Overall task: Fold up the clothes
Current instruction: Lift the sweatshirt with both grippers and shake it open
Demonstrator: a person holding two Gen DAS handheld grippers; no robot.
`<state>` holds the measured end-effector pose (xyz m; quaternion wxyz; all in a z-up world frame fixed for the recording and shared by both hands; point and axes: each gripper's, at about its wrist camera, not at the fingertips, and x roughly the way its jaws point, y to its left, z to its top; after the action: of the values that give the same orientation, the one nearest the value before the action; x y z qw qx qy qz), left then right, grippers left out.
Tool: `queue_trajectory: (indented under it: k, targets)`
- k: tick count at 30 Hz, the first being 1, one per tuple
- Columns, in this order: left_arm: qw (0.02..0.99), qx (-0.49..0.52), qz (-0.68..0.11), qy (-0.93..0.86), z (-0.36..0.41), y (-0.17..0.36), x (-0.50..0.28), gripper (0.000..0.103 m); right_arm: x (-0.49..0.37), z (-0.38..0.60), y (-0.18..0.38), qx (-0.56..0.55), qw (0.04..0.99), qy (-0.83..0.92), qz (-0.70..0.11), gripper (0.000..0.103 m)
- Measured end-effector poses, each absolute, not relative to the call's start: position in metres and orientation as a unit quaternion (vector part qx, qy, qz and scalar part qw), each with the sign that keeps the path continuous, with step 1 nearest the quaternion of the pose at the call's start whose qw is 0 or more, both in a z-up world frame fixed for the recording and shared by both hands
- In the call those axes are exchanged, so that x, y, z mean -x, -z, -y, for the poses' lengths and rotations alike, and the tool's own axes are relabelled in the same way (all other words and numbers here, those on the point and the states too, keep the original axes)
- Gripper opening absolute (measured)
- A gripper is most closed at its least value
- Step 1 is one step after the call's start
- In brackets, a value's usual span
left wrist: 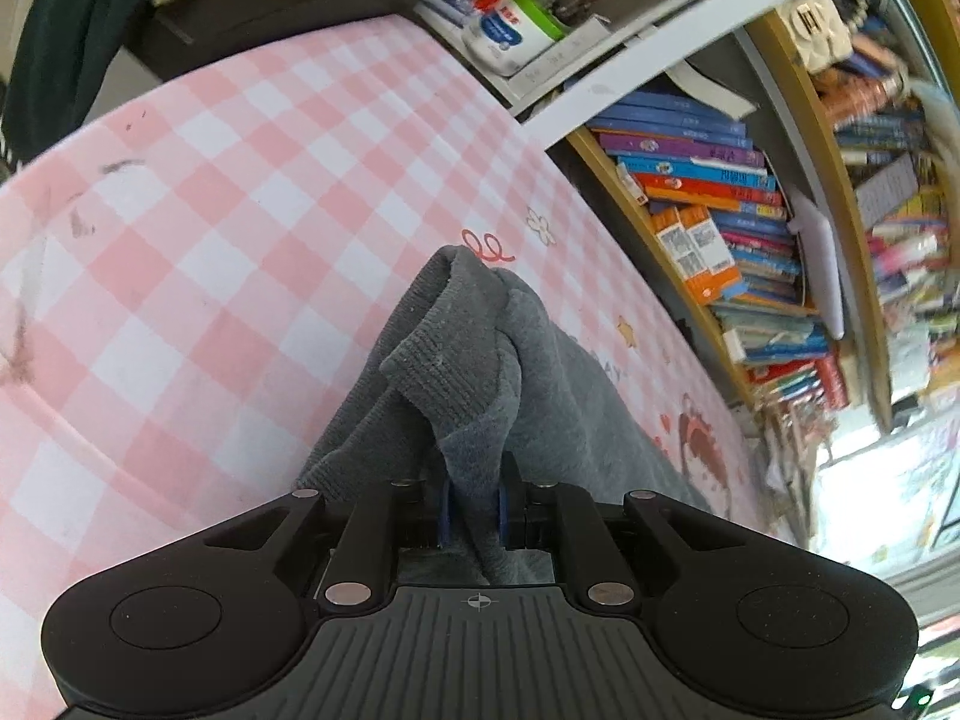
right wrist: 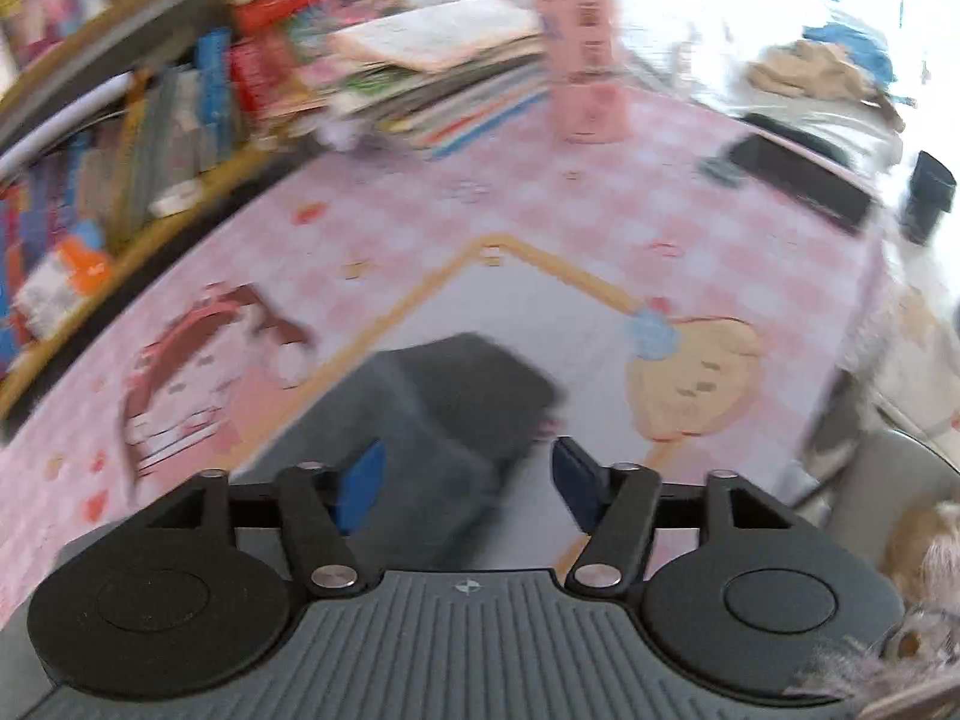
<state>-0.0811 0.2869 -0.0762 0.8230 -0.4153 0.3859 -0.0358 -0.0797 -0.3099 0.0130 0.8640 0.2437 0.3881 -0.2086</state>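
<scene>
A grey knitted garment [left wrist: 480, 372] lies bunched on the pink checked tablecloth [left wrist: 228, 228]. My left gripper [left wrist: 472, 510] is shut on a fold of it near its ribbed hem, and the cloth rises in a peak ahead of the blue pads. In the blurred right wrist view the same grey garment [right wrist: 444, 414] lies on the cloth in front of my right gripper [right wrist: 468, 483]. The right gripper is open and empty, its blue pads [right wrist: 360, 483] wide apart on either side of the garment's near end.
A bookshelf [left wrist: 720, 240] full of books runs along the table's far side. A stack of books [right wrist: 432, 72] and a pink cup [right wrist: 585, 60] stand at the back. A dark flat device [right wrist: 798, 174] lies at the right. A dark green garment [left wrist: 66, 42] hangs at the left.
</scene>
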Motion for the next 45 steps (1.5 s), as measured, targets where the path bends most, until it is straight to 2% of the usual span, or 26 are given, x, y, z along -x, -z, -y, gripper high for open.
queue_trajectory:
  k: [4,5,7,8,9,11,16,20,30,32,33,34,35,37,38,40,43,45]
  targets:
    - [0.817,0.432,-0.381,0.039,-0.289,0.078,0.084,0.011,0.071,0.304,0.002,-0.305,0.840,0.185,-0.409,0.057]
    - [0.813,0.439,-0.379,0.038,-0.290,0.079,0.085,0.011,0.072,0.306,0.006,-0.322,0.831,0.187,-0.414,0.052]
    - [0.804,0.459,-0.377,0.036,-0.293,0.081,0.086,0.011,0.074,0.310,0.013,-0.358,0.811,0.191,-0.421,0.034]
    - [0.801,0.465,-0.374,0.037,-0.294,0.082,0.087,0.011,0.075,0.312,0.016,-0.373,0.805,0.190,-0.420,0.015]
    - [0.799,0.471,-0.372,0.038,-0.294,0.082,0.088,0.010,0.076,0.314,0.018,-0.387,0.799,0.189,-0.419,0.006]
    - [0.795,0.483,-0.366,0.042,-0.296,0.079,0.089,0.008,0.077,0.319,0.011,-0.412,0.804,0.171,-0.392,0.005]
    - [0.771,0.556,-0.301,0.069,-0.306,0.059,0.080,0.005,0.069,0.333,-0.024,-0.466,0.817,0.116,-0.319,0.004]
    - [0.769,0.575,-0.260,0.101,-0.306,0.037,0.051,0.005,0.040,0.337,-0.047,-0.476,0.827,0.088,-0.288,0.004]
    - [0.794,0.558,-0.226,0.083,-0.297,0.014,-0.041,0.005,-0.060,0.343,-0.064,-0.479,0.839,0.055,-0.252,0.004]
    - [0.797,0.556,-0.224,0.068,-0.297,0.017,-0.061,0.006,-0.084,0.343,-0.063,-0.478,0.841,0.049,-0.249,0.004]
    - [0.796,0.553,-0.241,0.049,-0.298,0.021,-0.069,0.010,-0.096,0.343,-0.062,-0.476,0.842,0.046,-0.251,0.005]
    - [0.794,0.549,-0.258,0.031,-0.299,0.024,-0.078,0.013,-0.108,0.342,-0.060,-0.473,0.843,0.043,-0.253,0.006]
    - [0.792,0.545,-0.274,0.013,-0.300,0.028,-0.086,0.015,-0.119,0.340,-0.059,-0.461,0.847,0.049,-0.261,0.013]
    - [0.786,0.536,-0.307,-0.024,-0.303,0.035,-0.102,0.024,-0.129,0.336,-0.058,-0.427,0.861,0.074,-0.266,0.034]
    - [0.796,0.527,-0.297,-0.026,-0.305,0.033,-0.095,0.026,-0.129,0.335,-0.058,-0.409,0.870,0.082,-0.265,0.043]
    - [0.814,0.510,-0.276,-0.030,-0.311,0.029,-0.082,0.038,-0.124,0.335,-0.053,-0.385,0.880,0.083,-0.266,0.043]
    - [0.837,0.469,-0.279,-0.047,-0.318,0.029,-0.052,0.040,-0.103,0.333,-0.038,-0.337,0.886,0.092,-0.303,0.043]
    - [0.849,0.424,-0.307,-0.069,-0.313,0.033,-0.028,0.040,-0.084,0.330,-0.027,-0.293,0.891,0.103,-0.331,0.043]
